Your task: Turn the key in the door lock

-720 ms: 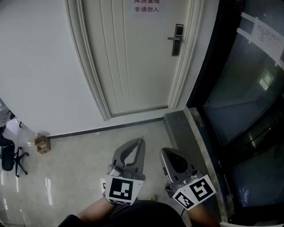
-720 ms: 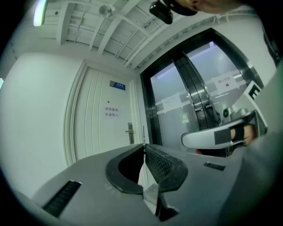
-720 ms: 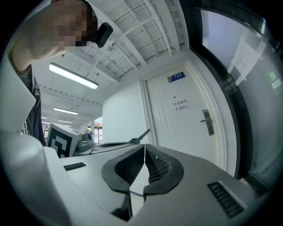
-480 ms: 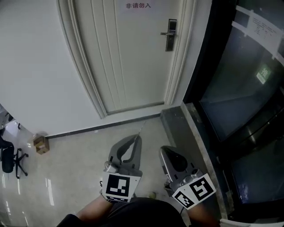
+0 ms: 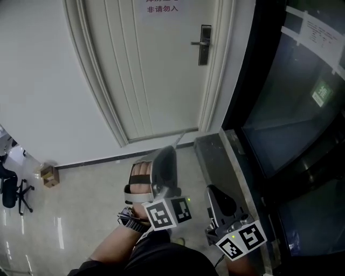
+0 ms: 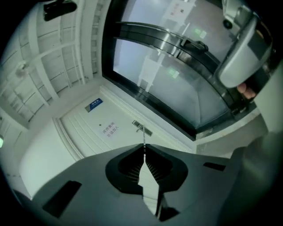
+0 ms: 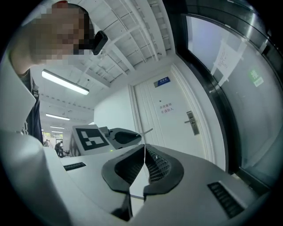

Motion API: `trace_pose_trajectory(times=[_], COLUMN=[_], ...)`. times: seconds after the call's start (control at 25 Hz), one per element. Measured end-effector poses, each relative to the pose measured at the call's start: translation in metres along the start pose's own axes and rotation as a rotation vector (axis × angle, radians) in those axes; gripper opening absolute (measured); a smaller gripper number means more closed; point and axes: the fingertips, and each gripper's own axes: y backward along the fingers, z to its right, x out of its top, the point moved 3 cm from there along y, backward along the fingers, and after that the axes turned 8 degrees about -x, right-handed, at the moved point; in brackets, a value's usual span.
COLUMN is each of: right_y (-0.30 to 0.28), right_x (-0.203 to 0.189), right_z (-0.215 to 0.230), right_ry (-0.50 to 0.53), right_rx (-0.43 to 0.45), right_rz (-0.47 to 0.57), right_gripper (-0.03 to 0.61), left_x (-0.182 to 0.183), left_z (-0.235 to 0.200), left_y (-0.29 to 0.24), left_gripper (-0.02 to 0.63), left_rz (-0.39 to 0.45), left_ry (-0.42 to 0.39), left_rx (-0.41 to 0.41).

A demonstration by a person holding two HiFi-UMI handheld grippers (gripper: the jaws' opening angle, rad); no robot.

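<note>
A white door (image 5: 156,70) stands ahead with a dark metal lock and lever handle (image 5: 204,45) on its right side. My left gripper (image 5: 172,148) is raised and rolled on its side, a hand showing in its grip, well short of the door. It is shut on a thin metal key (image 5: 180,138) that sticks out past the tips toward the door. In the left gripper view the key (image 6: 143,148) lines up just below the lock (image 6: 141,128). My right gripper (image 5: 211,188) hangs low at the right, shut and empty. The right gripper view shows the lock (image 7: 191,122) and the left gripper (image 7: 119,136).
A dark glass wall (image 5: 291,108) runs along the right, with a grey stone ledge (image 5: 215,156) at its foot. A printed notice (image 5: 161,6) is on the door. A small cardboard box (image 5: 50,175) and an office chair (image 5: 11,194) are at the far left on the shiny floor.
My left gripper has lifted, rolled onto its side and moved forward toward the door with the key. The right gripper has dropped slightly lower in view.
</note>
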Motion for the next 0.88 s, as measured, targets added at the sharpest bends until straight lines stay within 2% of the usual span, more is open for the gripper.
trace_pose_trajectory(times=[0.08, 0.2, 0.36, 0.56, 0.88], right_y=[-0.004, -0.019, -0.053, -0.117, -0.236], right_x=[0.002, 0.005, 0.005, 0.013, 0.034], right_z=[0.015, 0.034, 0.058, 0.102, 0.163], right_ry=[-0.01, -0.008, 0.016, 0.039, 0.03], right_rx=[-0.025, -0.042, -0.052, -0.087, -0.13], right_rz=[0.005, 0.011, 0.014, 0.005, 0.006], right_gripper=[0.015, 0.015, 0.015, 0.015, 0.015], left_x=[0.01, 0.02, 0.015, 0.011, 0.002], left_z=[-0.001, -0.006, -0.004, -0.014, -0.066], left_y=[-0.019, -0.047, -0.093, -0.172, -0.307], left_gripper=[0.009, 0.009, 0.009, 0.009, 0.009], left_rz=[-0.003, 0.026, 0.046, 0.07, 0.063], left_ry=[-0.027, -0.005, 0.016, 0.001, -0.025], left_rx=[-0.014, -0.019, -0.032, -0.059, -0.097])
